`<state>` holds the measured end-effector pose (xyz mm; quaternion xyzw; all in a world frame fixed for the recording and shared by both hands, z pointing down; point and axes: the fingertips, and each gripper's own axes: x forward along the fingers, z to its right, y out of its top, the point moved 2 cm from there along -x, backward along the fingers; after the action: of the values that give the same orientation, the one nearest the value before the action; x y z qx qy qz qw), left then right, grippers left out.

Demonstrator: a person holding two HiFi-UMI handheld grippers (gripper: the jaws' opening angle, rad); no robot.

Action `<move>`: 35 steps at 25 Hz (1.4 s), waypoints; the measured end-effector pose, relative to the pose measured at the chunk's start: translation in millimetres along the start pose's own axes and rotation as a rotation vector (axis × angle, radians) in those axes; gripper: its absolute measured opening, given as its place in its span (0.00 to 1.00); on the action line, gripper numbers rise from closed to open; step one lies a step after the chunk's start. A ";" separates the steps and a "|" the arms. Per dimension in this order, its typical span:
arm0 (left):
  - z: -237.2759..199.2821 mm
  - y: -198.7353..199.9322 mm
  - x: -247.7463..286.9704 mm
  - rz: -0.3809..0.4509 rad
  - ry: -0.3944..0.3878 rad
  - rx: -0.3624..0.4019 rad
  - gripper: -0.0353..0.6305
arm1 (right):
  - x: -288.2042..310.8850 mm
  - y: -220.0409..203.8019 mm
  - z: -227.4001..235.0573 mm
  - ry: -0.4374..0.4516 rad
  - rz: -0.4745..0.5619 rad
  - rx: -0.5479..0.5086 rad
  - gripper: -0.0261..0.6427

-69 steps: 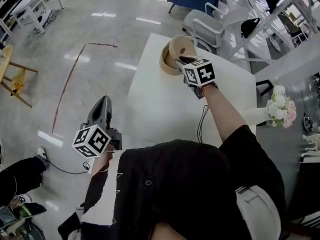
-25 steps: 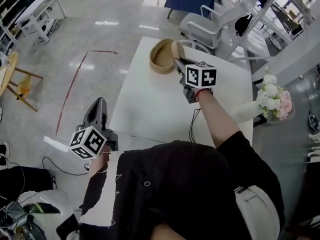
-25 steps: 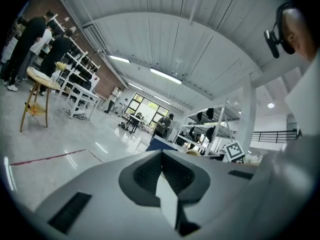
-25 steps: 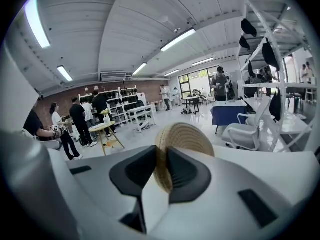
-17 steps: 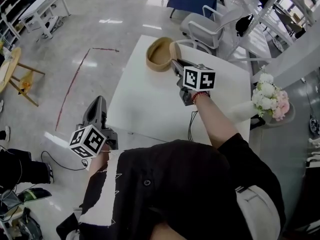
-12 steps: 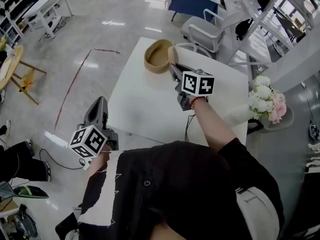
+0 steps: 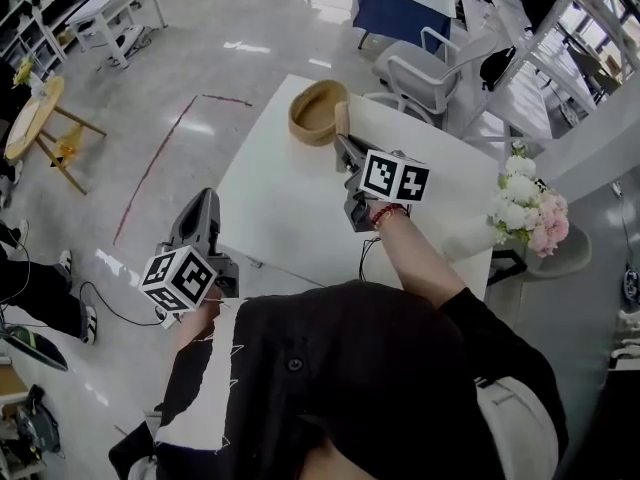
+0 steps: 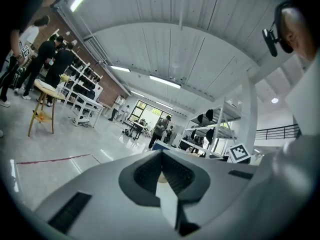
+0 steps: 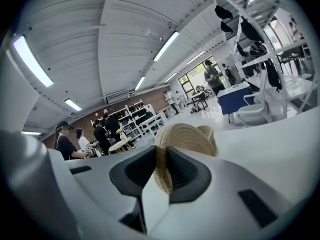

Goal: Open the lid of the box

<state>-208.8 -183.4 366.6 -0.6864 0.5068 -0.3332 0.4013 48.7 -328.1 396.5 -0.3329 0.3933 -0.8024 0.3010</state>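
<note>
Seen from above, a person in a black top holds a gripper in each hand. Nearest, the left gripper (image 7: 205, 203) hangs low at the left, over the floor and off the edge of the white table (image 7: 290, 208); its fingers are closed together with nothing between them. Farther out, over the table, the right gripper (image 7: 345, 150) has its fingers clamped on the rim of a round woven lid (image 7: 340, 125), held on edge and clear of the tabletop. Just beyond it, at the table's far corner, stands the round woven box (image 7: 303, 135), open at the top. The opening step looks all but done: the lid is off and in hand. The next move likely calls for laying the lid flat on bare table beside the box, then easing the fingers apart.
</note>
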 end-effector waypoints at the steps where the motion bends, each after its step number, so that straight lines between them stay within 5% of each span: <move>1: 2.6 -0.4 -1.9 0.003 0.004 0.003 0.07 | -1.0 -0.8 -1.1 0.008 0.002 0.008 0.15; 18: 49.4 -13.2 -9.1 0.001 -0.001 0.060 0.07 | -31.2 -16.5 -17.8 0.136 0.018 0.131 0.15; 35: 84.3 -33.1 -8.8 -0.026 -0.027 0.003 0.07 | -66.1 -27.0 -51.4 0.282 0.013 0.116 0.16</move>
<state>-124.1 -151.4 357.1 -0.6967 0.4920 -0.3298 0.4047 42.6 -242.9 375.2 -0.1963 0.3869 -0.8605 0.2669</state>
